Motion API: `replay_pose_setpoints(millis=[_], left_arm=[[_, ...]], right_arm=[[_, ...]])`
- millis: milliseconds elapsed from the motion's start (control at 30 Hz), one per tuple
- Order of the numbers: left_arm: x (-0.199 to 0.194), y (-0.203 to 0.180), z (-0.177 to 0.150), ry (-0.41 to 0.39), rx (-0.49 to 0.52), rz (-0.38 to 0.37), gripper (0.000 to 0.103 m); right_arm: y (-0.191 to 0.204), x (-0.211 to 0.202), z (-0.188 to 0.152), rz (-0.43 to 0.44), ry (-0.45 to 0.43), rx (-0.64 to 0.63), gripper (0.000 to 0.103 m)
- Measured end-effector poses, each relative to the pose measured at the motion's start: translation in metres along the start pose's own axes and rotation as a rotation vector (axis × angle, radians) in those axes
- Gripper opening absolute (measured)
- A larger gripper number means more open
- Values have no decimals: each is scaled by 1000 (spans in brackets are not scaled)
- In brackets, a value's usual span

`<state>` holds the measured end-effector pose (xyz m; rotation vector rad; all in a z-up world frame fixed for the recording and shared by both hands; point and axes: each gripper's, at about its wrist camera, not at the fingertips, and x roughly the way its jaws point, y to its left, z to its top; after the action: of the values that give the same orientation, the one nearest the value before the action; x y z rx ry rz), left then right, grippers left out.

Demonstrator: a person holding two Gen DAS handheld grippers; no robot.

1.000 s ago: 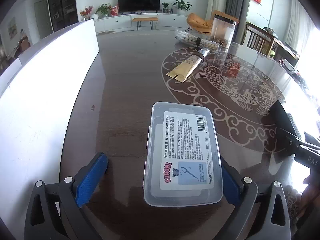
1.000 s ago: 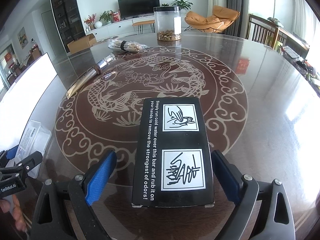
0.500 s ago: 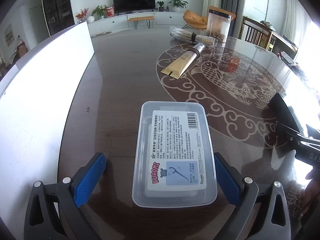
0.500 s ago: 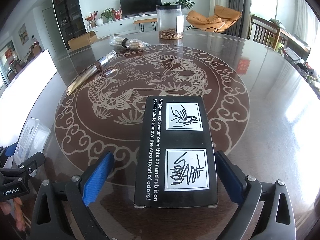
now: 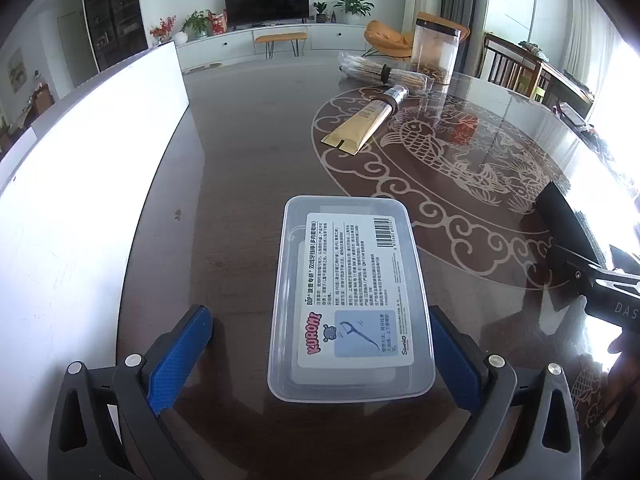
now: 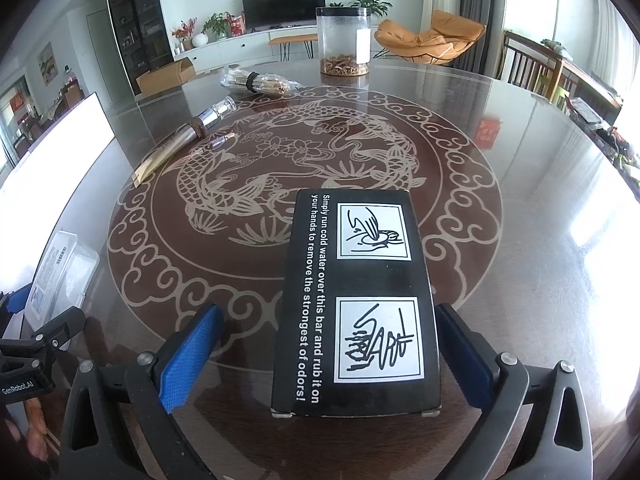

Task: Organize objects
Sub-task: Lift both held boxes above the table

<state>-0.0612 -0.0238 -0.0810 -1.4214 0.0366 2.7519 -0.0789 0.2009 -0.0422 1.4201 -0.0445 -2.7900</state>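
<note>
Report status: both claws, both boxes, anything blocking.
Left claw open around clear floss-pick box. Right claw opening, black soap-bar box between pads, on table. Nothing blocking.

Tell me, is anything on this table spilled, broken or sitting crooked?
Nothing looks spilled or damaged. The clear plastic box and the black box lie flat on the table. Farther back, the tan tube and wrapped stick bundle lie at loose angles beside the upright jar, merely unsorted.
</note>
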Motion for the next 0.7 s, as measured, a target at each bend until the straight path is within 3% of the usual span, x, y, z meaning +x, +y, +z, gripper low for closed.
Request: replay_pose_setpoints(millis=[700], left_arm=[[4, -1, 6, 78, 8, -4, 103]], right_arm=[[0, 2, 0, -8, 4, -7, 103]])
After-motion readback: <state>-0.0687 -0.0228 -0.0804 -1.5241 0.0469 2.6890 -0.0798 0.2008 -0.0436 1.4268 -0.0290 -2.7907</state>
